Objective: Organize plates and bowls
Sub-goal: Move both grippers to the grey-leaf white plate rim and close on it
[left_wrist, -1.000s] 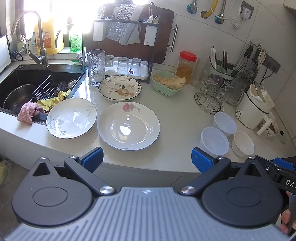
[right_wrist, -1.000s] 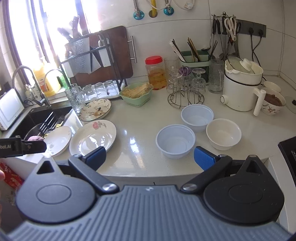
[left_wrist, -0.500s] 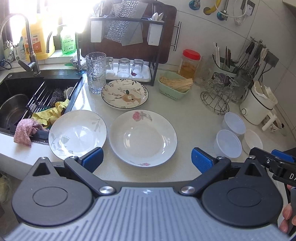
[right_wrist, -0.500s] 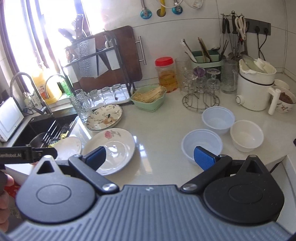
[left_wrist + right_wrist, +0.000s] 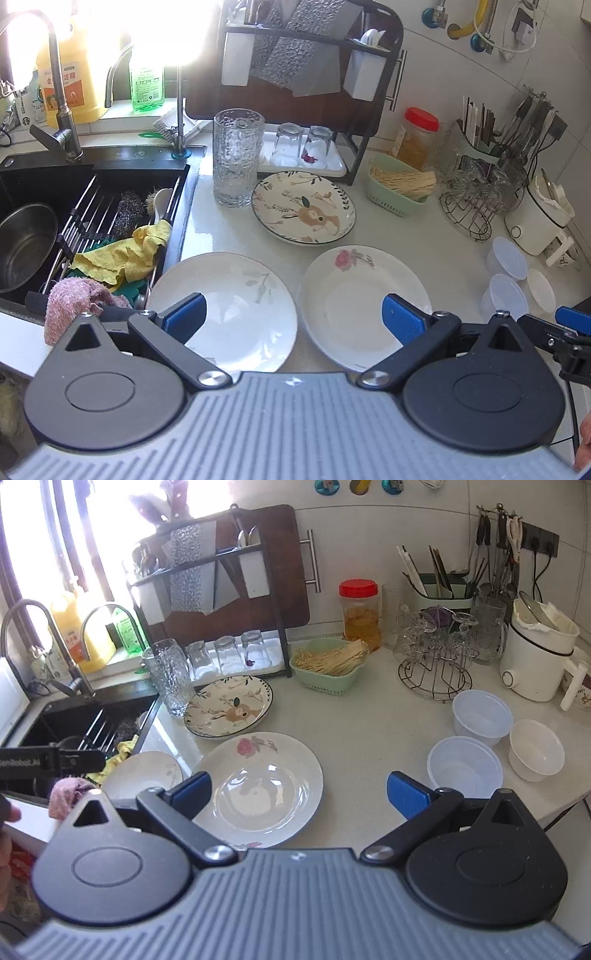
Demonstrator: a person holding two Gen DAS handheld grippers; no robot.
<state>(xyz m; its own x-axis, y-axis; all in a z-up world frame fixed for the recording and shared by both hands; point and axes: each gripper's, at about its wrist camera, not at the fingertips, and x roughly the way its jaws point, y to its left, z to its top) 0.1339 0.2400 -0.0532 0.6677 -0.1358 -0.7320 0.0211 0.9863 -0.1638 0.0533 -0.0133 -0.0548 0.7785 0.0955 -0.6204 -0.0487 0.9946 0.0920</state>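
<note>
Three plates lie on the white counter: a leaf-print plate (image 5: 236,306) by the sink, a rose-print plate (image 5: 354,295) to its right, and a deer-pattern plate (image 5: 303,206) behind them. Three bowls stand at the right: two translucent plastic ones (image 5: 463,768) (image 5: 480,714) and a white one (image 5: 535,753). My left gripper (image 5: 293,319) is open and empty, hovering over the front edges of the leaf and rose plates. My right gripper (image 5: 299,794) is open and empty above the rose plate (image 5: 262,782) and the counter's front edge.
A black sink (image 5: 92,206) with cloths and a steel pot lies at the left. A tall textured glass (image 5: 238,162), a dish rack with glasses (image 5: 303,147), a green basket (image 5: 327,664), a red-lidded jar (image 5: 360,613), a wire glass stand (image 5: 436,668) and a white kettle (image 5: 535,657) stand behind.
Both grippers have moved forward and left over the counter. The plates now appear larger and closer. Both stay open and empty.
</note>
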